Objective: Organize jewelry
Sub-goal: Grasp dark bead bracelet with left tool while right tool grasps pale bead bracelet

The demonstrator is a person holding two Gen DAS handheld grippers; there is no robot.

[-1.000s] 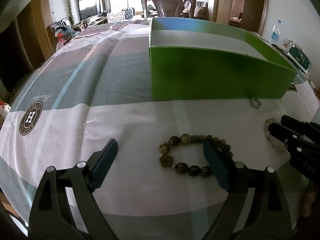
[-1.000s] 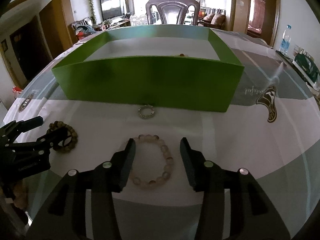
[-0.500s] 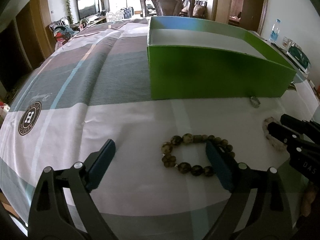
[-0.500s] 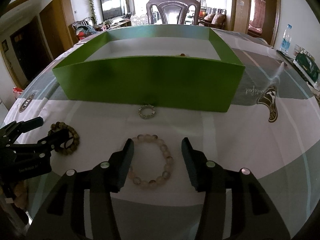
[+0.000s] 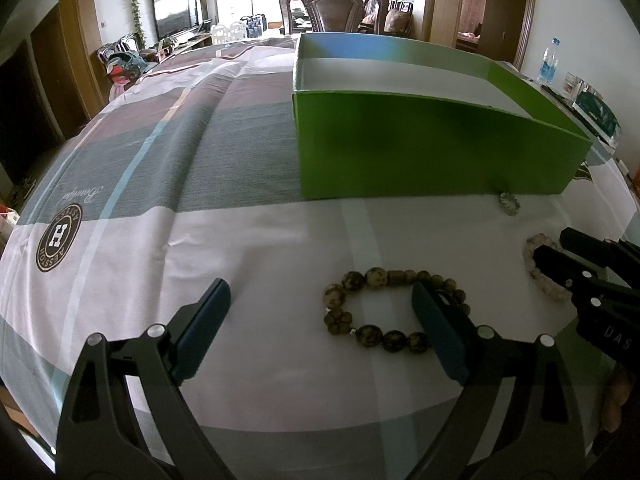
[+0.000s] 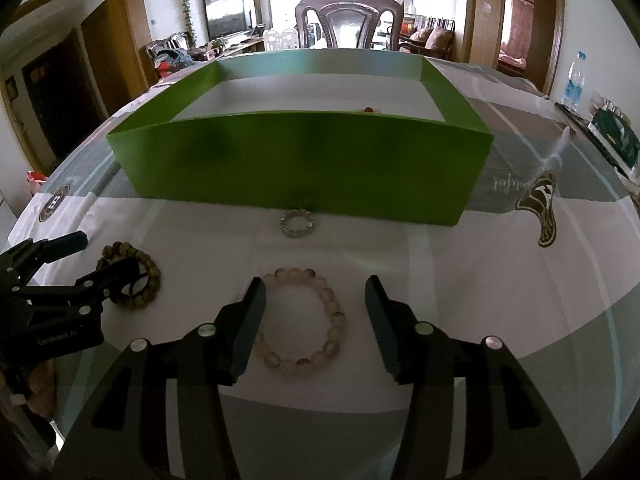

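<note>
Both grippers have eased back a touch since a second ago, so each bracelet now lies a little farther out along the fingers. Neither holds anything. The left gripper (image 5: 320,316) stands wide apart, and the dark bead bracelet (image 5: 394,310) lies flat on the tablecloth (image 5: 248,248) against its right finger, well off centre. The right gripper (image 6: 314,312) is also apart, with the pale bead bracelet (image 6: 306,320) flat between its fingers, nearer the left one.

If the left closes from here, I'd expect it to pinch only one side of the dark loop, or shove it sideways. Round beads could also roll out of either grip.

The dark loop's long axis runs across the left fingers; the pale one runs roughly along the right fingers, toward the green box (image 6: 304,164) ahead. A small ring (image 6: 297,223) sits just before that box.
</note>
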